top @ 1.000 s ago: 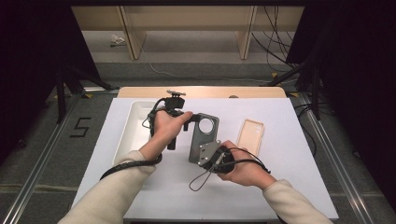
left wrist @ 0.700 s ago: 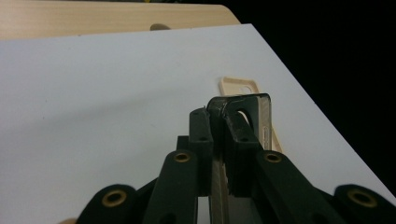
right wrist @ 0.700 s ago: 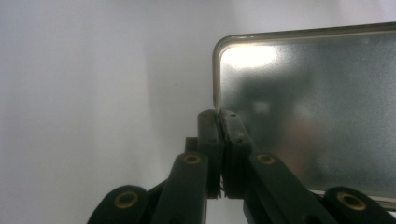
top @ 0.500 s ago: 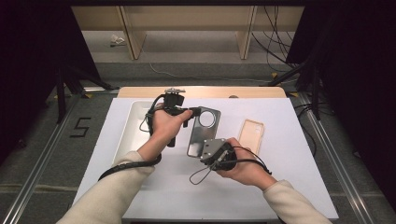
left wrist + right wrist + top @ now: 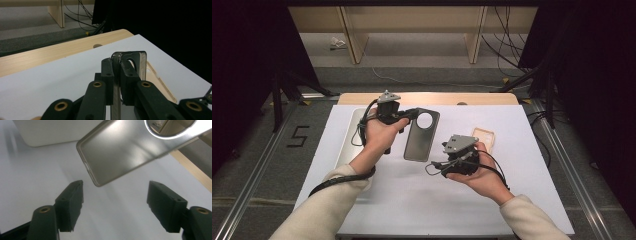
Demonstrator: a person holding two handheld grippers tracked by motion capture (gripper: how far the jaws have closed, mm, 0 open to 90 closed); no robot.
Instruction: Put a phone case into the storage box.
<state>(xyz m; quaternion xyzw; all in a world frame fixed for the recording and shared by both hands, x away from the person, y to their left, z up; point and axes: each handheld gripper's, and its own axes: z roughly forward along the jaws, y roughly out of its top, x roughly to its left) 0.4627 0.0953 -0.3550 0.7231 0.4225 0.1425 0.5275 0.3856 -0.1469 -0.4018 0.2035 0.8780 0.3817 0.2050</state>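
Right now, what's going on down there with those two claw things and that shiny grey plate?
Left gripper shut on grey phone case, holding it off the table. Right gripper open, empty, just short of the case's lower end. Nothing between them.

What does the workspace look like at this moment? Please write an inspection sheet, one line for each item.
Surface: white table top with a wooden strip along the far edge.
Job's things: grey phone case with a round camera hole, held off the table; a beige phone case lies flat; a pale tray lies at the left.
Clutter: nothing seen.
Grippers: left gripper is shut on the top edge of the grey phone case; right gripper is open, with the case's lower end just beyond its jaws.
Cables: a black cable trails from each gripper.
Surroundings: wooden shelving, loose wires on the floor, a "5" mark at the left.
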